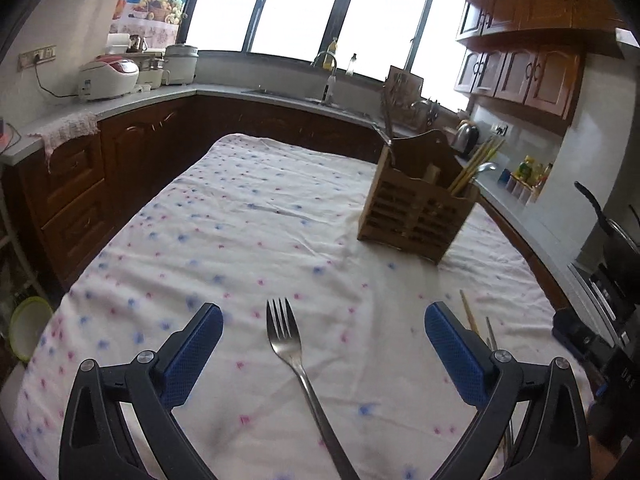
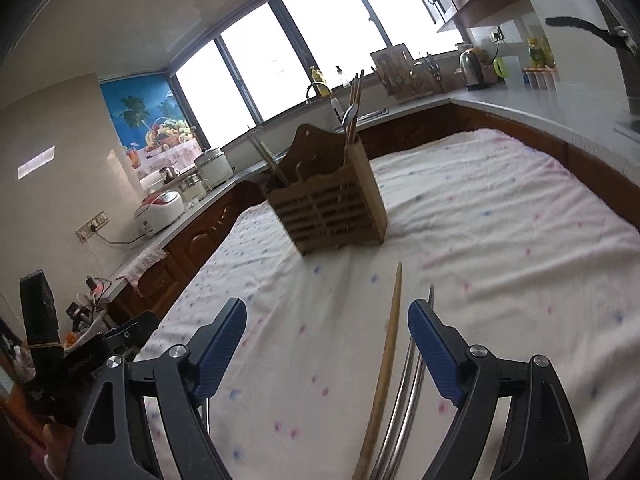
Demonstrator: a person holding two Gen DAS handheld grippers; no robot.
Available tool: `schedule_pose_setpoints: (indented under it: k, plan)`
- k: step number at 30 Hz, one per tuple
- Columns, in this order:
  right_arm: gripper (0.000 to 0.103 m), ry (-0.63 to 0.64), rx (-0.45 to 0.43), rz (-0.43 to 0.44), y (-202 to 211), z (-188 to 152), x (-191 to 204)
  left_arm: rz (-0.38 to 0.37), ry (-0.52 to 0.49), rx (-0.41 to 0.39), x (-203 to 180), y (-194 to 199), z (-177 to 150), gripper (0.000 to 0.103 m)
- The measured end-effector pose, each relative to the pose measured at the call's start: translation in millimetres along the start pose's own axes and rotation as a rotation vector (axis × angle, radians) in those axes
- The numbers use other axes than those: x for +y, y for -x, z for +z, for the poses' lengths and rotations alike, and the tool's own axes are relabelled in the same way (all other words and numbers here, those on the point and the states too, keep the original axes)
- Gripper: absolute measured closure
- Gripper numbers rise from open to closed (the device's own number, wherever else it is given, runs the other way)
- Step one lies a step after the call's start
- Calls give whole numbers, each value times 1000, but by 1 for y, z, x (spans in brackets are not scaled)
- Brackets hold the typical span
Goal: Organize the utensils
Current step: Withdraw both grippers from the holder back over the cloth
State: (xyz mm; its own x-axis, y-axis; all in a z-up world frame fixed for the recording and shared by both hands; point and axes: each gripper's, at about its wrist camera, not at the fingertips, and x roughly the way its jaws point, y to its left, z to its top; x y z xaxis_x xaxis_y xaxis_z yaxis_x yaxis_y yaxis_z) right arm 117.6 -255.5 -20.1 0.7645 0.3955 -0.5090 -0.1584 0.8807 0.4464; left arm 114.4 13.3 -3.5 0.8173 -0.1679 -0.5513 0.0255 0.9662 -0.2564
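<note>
A steel fork lies on the flowered tablecloth, tines pointing away, its handle running back between the fingers of my left gripper. That gripper is open wide and its blue pads do not touch the fork. A wooden utensil caddy stands further off to the right, holding chopsticks and a spoon. My right gripper is open over a wooden chopstick and a pair of metal chopsticks that lie beside its right finger. The caddy stands ahead of it.
Dark wooden cabinets and a grey counter ring the table, with rice cookers on the left, a sink faucet under the window, and a kettle on the right. Black gear sits at the table's near left corner.
</note>
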Motion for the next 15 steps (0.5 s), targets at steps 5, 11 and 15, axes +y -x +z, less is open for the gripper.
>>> schedule_pose_setpoints:
  k: [5, 11, 15]
  plan:
    - [17, 12, -21, -23, 17, -15, 3, -42, -66, 54, -8, 7, -24, 1]
    - [8, 139, -210, -85, 66, 5, 29, 33, -165, -67, -24, 42, -26, 1]
    - [0, 257, -394, -127, 97, 1, 50, 64, -231, -249, -43, 87, -26, 1]
